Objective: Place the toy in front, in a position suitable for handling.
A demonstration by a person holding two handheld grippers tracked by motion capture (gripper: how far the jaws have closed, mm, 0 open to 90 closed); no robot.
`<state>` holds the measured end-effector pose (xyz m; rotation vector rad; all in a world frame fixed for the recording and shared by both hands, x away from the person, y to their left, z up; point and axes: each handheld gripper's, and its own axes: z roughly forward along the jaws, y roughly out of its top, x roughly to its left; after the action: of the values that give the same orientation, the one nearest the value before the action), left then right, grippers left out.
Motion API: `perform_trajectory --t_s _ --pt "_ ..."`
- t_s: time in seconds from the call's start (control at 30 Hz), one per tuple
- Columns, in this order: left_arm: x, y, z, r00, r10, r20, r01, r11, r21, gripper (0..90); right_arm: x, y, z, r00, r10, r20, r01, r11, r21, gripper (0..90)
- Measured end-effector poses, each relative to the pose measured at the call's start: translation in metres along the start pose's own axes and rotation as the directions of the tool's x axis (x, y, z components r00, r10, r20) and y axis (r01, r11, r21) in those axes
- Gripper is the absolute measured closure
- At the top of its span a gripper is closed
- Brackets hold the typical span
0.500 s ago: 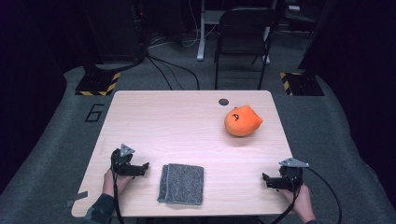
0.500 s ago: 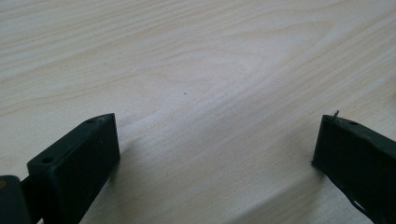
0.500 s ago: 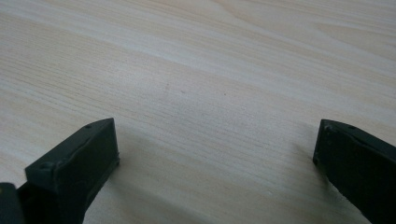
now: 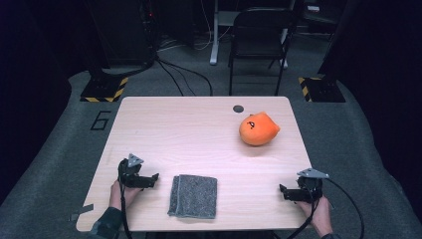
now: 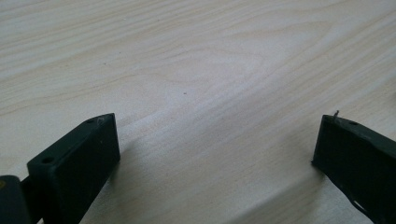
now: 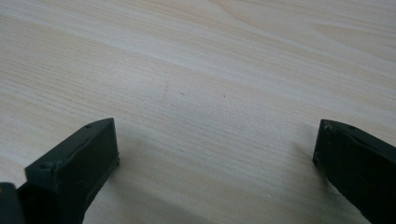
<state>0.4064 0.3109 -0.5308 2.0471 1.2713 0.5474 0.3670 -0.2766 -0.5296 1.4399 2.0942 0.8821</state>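
Observation:
A folded grey cloth [image 4: 193, 195] lies near the front edge of the light wooden table [image 4: 199, 134]. An orange plush toy [image 4: 257, 129] with a small dark face mark sits at the back right. My left gripper [image 4: 153, 179] rests on the table just left of the cloth, held by a hand, its jaws pointing toward the cloth. At the front right corner my right gripper [image 4: 283, 191] rests in the other hand, pointing left. In both gripper views the black jaws stand wide apart over bare wood: left gripper [image 5: 215, 140], right gripper [image 6: 215, 142]. Nothing is between either pair.
A small dark round hole [image 4: 238, 108] sits in the table near its back edge. Beyond the table stand a black chair [image 4: 259, 45] and floor plates with yellow-black stripes [image 4: 104, 89]. Cables run across the grey floor.

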Motion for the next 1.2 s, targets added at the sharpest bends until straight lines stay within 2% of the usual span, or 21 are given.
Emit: perform_trajectory --t_s 0.13,0.23,0.33,0.37,0.43,0.6,0.73,0.87,0.93,0.97,1.0,1.1,1.2 --pt "0.0 0.0 0.0 1.0 0.0 0.0 0.0 1.0 0.0 0.3 0.001 0.001 -0.001 0.9998 0.02 0.002 -0.02 0.999 0.026 0.0" --pt "0.0 0.0 0.0 1.0 0.001 0.0 -0.001 1.0 -0.002 0.3 0.005 0.008 -0.005 0.9997 0.024 -0.002 -0.023 0.996 0.081 0.0" --pt "0.0 0.0 0.0 1.0 0.001 0.0 -0.001 1.0 -0.003 0.3 0.004 0.012 -0.007 0.9989 0.037 -0.028 -0.035 0.996 0.077 0.0" --pt "0.001 -0.001 -0.001 0.9999 0.011 0.003 -0.011 0.9999 0.005 0.3 0.006 0.013 -0.009 0.9983 0.05 -0.03 -0.047 0.995 0.085 0.0" --pt "0.0 -0.002 -0.002 1.0 0.007 0.003 -0.007 1.0 0.0 0.3 0.007 0.019 -0.012 0.9977 0.061 -0.028 -0.059 0.995 0.085 0.0" --pt "0.001 -0.001 -0.001 0.9998 0.017 0.008 -0.017 0.9998 0.005 0.3 0.008 0.035 -0.024 0.9924 0.115 -0.042 -0.112 0.991 0.066 0.0" --pt "0.001 -0.001 -0.001 0.9998 0.017 0.009 -0.017 0.9998 0.006 0.3 0.008 0.046 -0.029 0.9923 0.121 -0.024 -0.12 0.992 0.043 0.0" --pt "0.001 -0.001 -0.001 0.9998 0.017 0.009 -0.017 0.9998 0.006 0.3 0.008 0.06 -0.028 0.985 0.169 -0.037 -0.168 0.985 0.03 0.0" --pt "0.001 -0.001 -0.001 0.9998 0.017 0.009 -0.017 0.9998 0.005 0.3 0.012 0.067 -0.027 0.9852 0.166 -0.041 -0.165 0.986 0.026 0.0" --pt "0.001 -0.001 -0.001 0.9998 0.017 0.008 -0.017 0.9998 0.006 0.3 0.017 0.076 -0.025 0.987 0.154 -0.046 -0.153 0.988 0.018 0.0" --pt "0.001 -0.001 -0.001 0.9998 0.017 0.008 -0.017 0.9998 0.006 0.3 0.017 0.076 -0.025 0.987 0.154 -0.046 -0.153 0.988 0.018 0.0" --pt "0.001 -0.001 -0.001 0.9999 0.011 0.007 -0.011 0.9999 0.002 0.3 0.024 0.093 -0.018 0.9844 0.16 -0.073 -0.16 0.987 0.006 0.0" --pt "0.0 -0.001 -0.001 0.9999 0.011 0.007 -0.011 0.9999 0.002 0.3 0.027 0.1 -0.014 0.9846 0.156 -0.08 -0.156 0.988 0.004 0.0"
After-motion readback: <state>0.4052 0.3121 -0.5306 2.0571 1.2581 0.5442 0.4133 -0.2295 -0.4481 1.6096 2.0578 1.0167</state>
